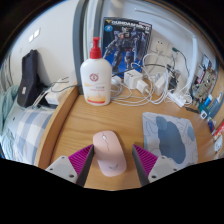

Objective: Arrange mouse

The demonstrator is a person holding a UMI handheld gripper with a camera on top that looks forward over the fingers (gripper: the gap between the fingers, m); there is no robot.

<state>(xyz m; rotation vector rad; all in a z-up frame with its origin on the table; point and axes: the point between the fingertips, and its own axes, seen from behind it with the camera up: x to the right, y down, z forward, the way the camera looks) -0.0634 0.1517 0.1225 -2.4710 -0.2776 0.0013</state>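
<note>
A pale pink mouse (108, 155) lies on a wooden desk (90, 120), sitting between the spread fingers of the gripper (113, 162), whose pink pads (81, 160) flank it with a slight gap on each side, so nothing is clamped. Just right of the mouse is a grey patterned mat (168, 137). Beyond it stand a white bottle with a red cap (96, 74), a tangle of white cables (150, 85) and a robot poster (128, 42) on the wall
</note>
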